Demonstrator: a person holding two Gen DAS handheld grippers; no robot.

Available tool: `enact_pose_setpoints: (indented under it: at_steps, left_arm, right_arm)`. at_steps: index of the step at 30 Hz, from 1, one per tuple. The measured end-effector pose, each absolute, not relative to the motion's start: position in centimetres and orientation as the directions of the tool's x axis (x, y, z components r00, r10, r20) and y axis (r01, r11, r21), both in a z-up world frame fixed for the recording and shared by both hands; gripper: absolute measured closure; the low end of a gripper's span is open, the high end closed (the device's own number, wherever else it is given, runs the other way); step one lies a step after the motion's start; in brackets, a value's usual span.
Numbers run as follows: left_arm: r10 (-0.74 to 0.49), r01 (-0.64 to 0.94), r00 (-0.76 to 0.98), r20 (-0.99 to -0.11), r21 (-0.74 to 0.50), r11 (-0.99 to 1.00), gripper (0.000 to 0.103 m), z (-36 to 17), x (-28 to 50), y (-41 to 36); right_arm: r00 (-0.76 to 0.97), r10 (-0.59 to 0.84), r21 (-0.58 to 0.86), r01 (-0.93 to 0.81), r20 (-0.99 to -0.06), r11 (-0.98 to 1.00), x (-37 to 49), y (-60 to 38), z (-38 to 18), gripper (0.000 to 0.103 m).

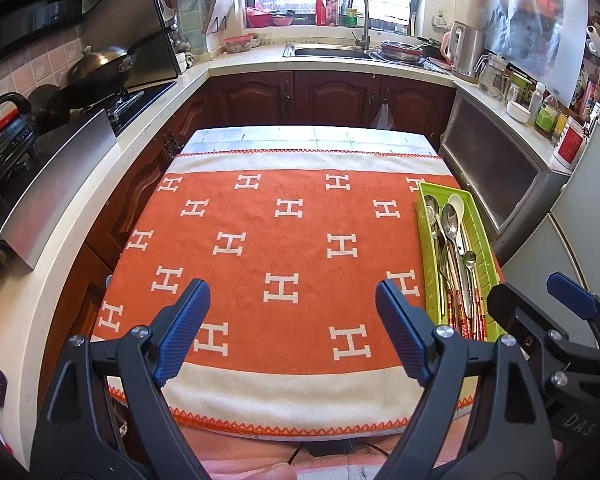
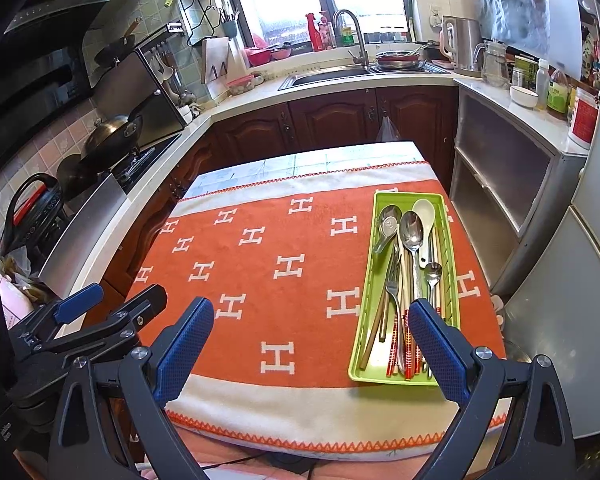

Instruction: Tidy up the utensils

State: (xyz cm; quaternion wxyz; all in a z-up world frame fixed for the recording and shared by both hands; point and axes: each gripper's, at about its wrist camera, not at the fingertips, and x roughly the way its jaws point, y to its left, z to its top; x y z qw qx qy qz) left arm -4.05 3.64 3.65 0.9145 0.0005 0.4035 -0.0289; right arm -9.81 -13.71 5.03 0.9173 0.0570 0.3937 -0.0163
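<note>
My left tongs (image 1: pixel 292 300) wide, empty, over orange H-patterned towel (image 1: pixel 284 248) on counter. Right tongs (image 2: pixel 312 320) wide too, empty. Utensils (image 2: pixel 410 276) piled in green tray (image 2: pixel 366 360), towel's right side. Kitchen around: sink (image 1: pixel 328 51), wok (image 1: pixel 100 68).

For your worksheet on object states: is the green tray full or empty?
Full: spoons, a fork and chopsticks lie piled in the green tray.

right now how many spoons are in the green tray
4 visible: a white spoon at the far right, a big steel one beside it, another far left, a small one nearer. More may be hidden.
</note>
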Motion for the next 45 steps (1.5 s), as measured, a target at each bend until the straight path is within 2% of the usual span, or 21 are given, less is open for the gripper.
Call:
enact_pose_setpoints:
  at_steps: [45]
  left_arm:
    - [-0.065, 0.059, 0.656, -0.752, -0.035, 0.998, 0.020, 2.4, -4.5, 4.2]
  right_arm:
    - [0.684, 0.013, 0.090, 0.078, -0.730, 0.993, -10.1, -12.9, 4.8, 0.004]
